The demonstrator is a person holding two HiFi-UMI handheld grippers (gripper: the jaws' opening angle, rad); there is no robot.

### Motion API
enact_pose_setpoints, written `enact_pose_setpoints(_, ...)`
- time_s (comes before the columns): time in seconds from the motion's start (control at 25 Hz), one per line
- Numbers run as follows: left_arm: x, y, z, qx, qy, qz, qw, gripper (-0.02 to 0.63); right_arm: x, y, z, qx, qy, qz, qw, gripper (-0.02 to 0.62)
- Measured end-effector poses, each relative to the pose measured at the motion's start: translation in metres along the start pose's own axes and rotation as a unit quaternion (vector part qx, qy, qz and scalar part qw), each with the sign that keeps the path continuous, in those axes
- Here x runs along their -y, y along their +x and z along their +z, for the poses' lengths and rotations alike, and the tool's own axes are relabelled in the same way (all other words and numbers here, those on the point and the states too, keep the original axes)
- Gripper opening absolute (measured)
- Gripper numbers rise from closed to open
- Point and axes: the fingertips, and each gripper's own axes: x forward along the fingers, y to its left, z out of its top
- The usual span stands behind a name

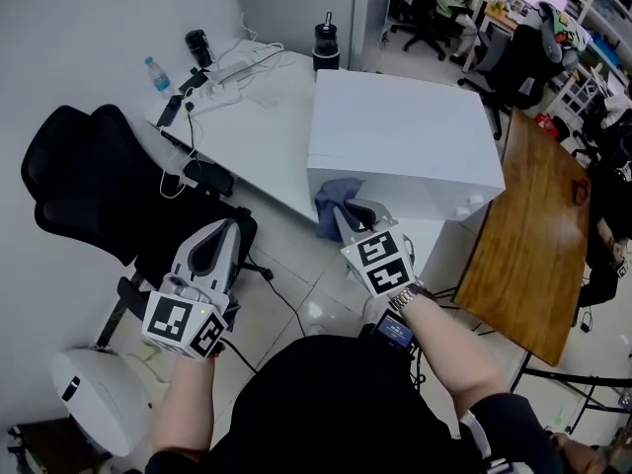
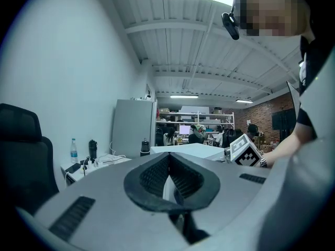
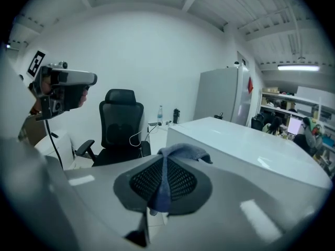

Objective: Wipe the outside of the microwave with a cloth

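While hovering by the microwave (image 1: 405,131), right gripper (image 1: 346,215): clamping the cloth (image 1: 332,199) beside its near face.
Left gripper (image 1: 223,233): jaws together, empty, idling at left.
Risk: cloth slipping out, pinch being thin.

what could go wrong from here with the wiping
1. The right gripper pinches only a narrow fold of the blue cloth, so it might slip out when rubbed on the microwave.
2. The black cup stands close by the microwave's far corner; wiping there could knock it over.
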Motion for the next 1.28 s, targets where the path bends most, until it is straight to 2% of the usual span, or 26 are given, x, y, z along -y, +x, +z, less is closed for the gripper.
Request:
enact_pose_setpoints(0.24,-0.026,-0.019,-0.001,-0.001,0.000,0.027,0.9996,0.005,-0.015,0.048,0.004,-0.018,-0.016,0.007,1.000,0.018)
enact_pose_setpoints(0.56,-0.045,-0.028,-0.003,-0.001,-0.002,0.039,0.9992,0.005,-0.002,0.074,0.003,-0.041,-0.016,-0.024,0.999,0.018)
enact_pose_setpoints(0.96,-0.038,-0.009,-0.001,-0.001,-0.005,0.017,0.9998,0.005,0.029,0.059,-0.014,-0.061,-0.002,-0.060,0.996,0.018)
enact_pose_setpoints(1.28,-0.013,0.011,0.001,-0.001,-0.001,-0.007,1.0000,0.005,0.065,0.030,-0.036,-0.065,0.022,-0.089,0.994,0.018)
